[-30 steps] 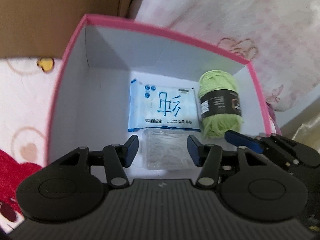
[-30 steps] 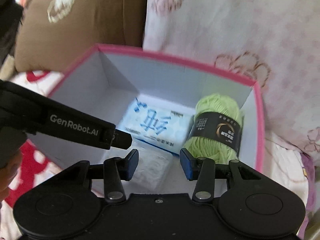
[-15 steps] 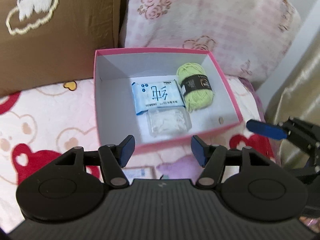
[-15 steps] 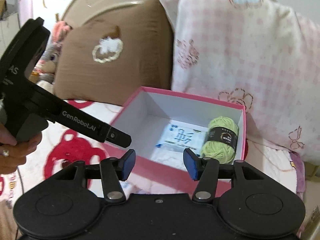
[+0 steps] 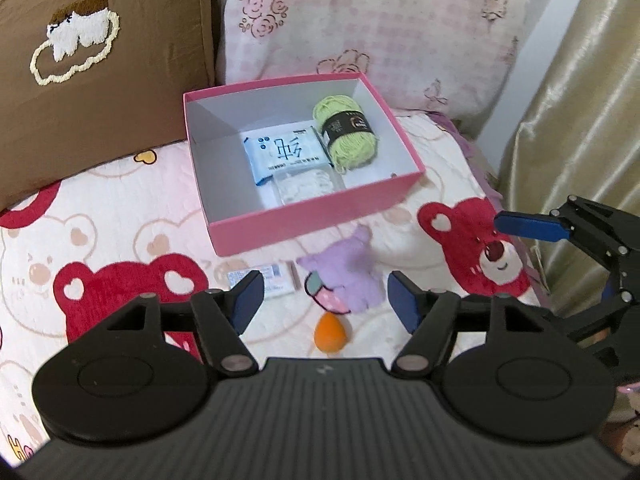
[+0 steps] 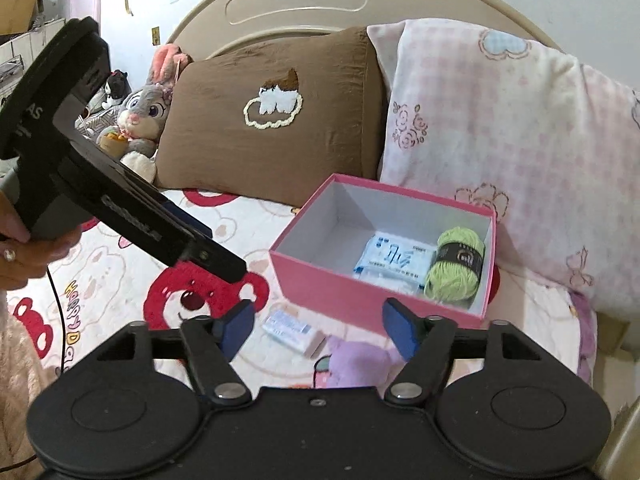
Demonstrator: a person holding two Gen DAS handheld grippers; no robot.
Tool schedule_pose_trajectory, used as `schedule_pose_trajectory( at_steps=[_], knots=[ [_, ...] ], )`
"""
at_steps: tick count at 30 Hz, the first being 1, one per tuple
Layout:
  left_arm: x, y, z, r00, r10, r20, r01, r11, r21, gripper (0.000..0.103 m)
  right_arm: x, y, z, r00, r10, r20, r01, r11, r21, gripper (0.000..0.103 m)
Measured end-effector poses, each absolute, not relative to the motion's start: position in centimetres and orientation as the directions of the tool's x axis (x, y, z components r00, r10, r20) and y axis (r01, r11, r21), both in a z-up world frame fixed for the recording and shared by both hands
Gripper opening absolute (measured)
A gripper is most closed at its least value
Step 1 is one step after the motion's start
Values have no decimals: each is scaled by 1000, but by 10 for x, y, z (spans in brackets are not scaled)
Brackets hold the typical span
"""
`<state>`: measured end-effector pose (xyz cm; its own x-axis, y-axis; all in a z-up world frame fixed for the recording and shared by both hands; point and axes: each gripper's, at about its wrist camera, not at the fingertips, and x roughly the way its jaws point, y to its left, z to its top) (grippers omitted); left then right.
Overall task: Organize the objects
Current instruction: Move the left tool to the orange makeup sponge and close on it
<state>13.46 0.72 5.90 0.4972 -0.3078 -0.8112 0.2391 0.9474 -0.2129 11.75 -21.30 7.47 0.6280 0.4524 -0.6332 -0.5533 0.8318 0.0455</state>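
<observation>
Bed (image 5: 120, 208): covered by a pink quilt printed with red bears; it carries everything here.
Brown pillow (image 5: 100, 72): at 10 o'clock of the box, propped upright.
Pink checked pillow (image 5: 360, 20): at 12 o'clock of the box, just behind its far wall.
Pink box (image 5: 320, 210): open, white inside, at the middle of the left wrist view.
Left hand-held gripper (image 5: 324, 304): empty, jaws opening, released above the quilt at 6 o'clock of the box.
Right hand-held gripper (image 6: 318, 330): empty, jaws opening, nothing between its pads.
Green yarn ball (image 5: 346, 134): in the box's far right corner, black band round its middle.
Wipes packet (image 5: 286, 152): flat on the box floor, touching the yarn at its 9 o'clock.
Clear bag (image 5: 306, 186): in the box at 6 o'clock of the packet; contents are white, perhaps cotton swabs.
Purple plush (image 5: 344, 276): on the quilt, at 6 o'clock of the box.
Small white carton (image 5: 266, 280): just beside the plush, at its 9 o'clock.
Orange sponge (image 5: 330, 332): egg-shaped, at 6 o'clock of the plush.
</observation>
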Motion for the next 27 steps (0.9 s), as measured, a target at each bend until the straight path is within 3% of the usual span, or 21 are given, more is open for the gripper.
schedule_pose_trajectory(
  at_steps=[2, 9, 19, 27],
  knots=[
    [123, 8, 59, 520, -316, -793, 268, 942, -200, 80, 108, -214, 69, 607, 458, -650, -563, 825, 56, 78],
    [97, 4, 44, 543, -285, -790, 293, 946, -141, 88, 86, -215, 45, 577, 467, -670, -566, 820, 83, 84],
    [91, 7, -12, 474, -347, -809, 256, 934, -251, 89, 78, -195, -3, 514, 482, -710, -614, 785, 89, 87],
    [89, -1, -46, 502, -379, -777, 301, 919, -253, 89, 84, -185, -40, 495, 489, -719, -639, 765, 81, 87]
  ],
)
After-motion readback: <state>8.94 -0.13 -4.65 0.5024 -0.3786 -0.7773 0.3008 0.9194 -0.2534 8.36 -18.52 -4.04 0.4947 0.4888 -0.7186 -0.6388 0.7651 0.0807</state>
